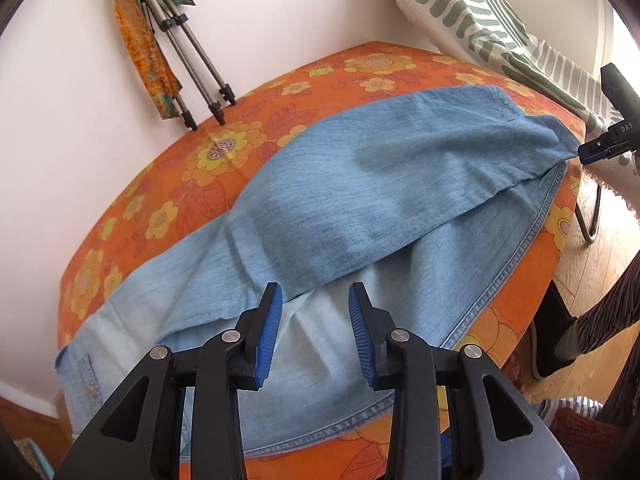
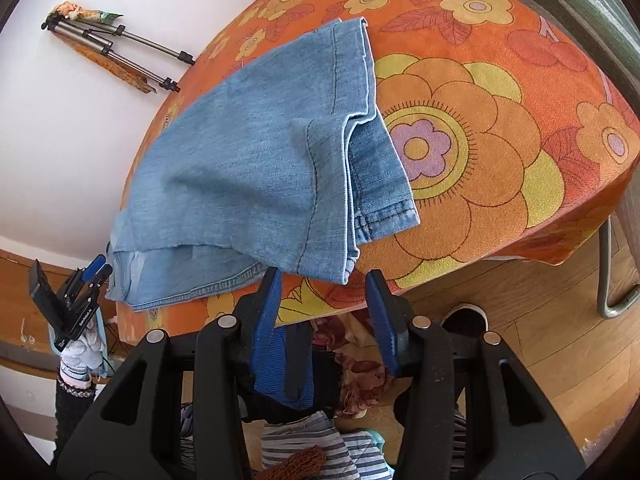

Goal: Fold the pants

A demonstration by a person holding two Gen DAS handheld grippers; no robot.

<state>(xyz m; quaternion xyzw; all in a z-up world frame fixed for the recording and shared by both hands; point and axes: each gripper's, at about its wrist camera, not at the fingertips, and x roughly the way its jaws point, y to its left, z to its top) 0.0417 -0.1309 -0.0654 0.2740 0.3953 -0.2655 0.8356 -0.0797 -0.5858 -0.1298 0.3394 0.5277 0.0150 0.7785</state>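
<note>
Light blue denim pants (image 1: 360,208) lie on a table covered with an orange flowered cloth (image 1: 168,184); one leg is folded over the other. My left gripper (image 1: 316,300) is open and empty, just above the pants near the waist end. My right gripper (image 2: 324,280) is open and empty, just off the table's near edge, by the leg hems (image 2: 360,184). In the left wrist view the right gripper (image 1: 592,154) shows at the hem end. In the right wrist view the left gripper (image 2: 98,270) shows at the waist end.
A folded tripod (image 1: 192,60) and an orange scarf (image 1: 140,48) lean on the white wall behind the table. A green striped curtain (image 1: 460,12) hangs at the far corner. Clothes (image 2: 312,440) lie on the wooden floor below the table edge. A metal chair leg (image 2: 608,280) stands at the right.
</note>
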